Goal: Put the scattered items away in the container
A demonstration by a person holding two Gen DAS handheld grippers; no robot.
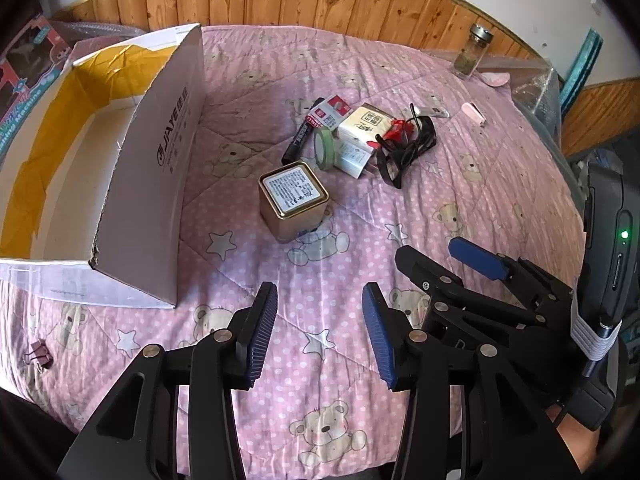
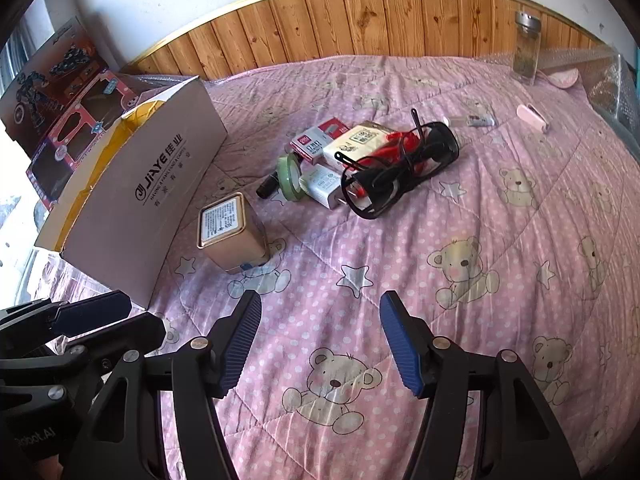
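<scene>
A white cardboard box (image 1: pixel 160 184) (image 2: pixel 160 184) with a yellow lining stands open on the left of the pink bedspread. Beside it stands a gold square tin (image 1: pixel 293 200) (image 2: pixel 232 232). Behind the tin lies a heap: a black marker (image 1: pixel 298 136), a green tape roll (image 1: pixel 323 147) (image 2: pixel 290 178), a red-and-white pack (image 1: pixel 332 110) (image 2: pixel 318 140), a tissue pack (image 1: pixel 366 124), a white charger (image 2: pixel 324 186) and black glasses (image 1: pixel 404 148) (image 2: pixel 400 168). My left gripper (image 1: pixel 320 330) hovers open over bare quilt in front of the tin. My right gripper (image 2: pixel 320 340) (image 1: pixel 444 256) is open too, empty, beside the left.
A glass jar (image 1: pixel 472 52) (image 2: pixel 528 48) stands at the far right by the wooden headboard, with a pink clip (image 1: pixel 474 114) (image 2: pixel 532 118) nearby. A binder clip (image 1: pixel 38 354) lies at the near left. Toy boxes (image 2: pixel 60 92) lean behind the cardboard box.
</scene>
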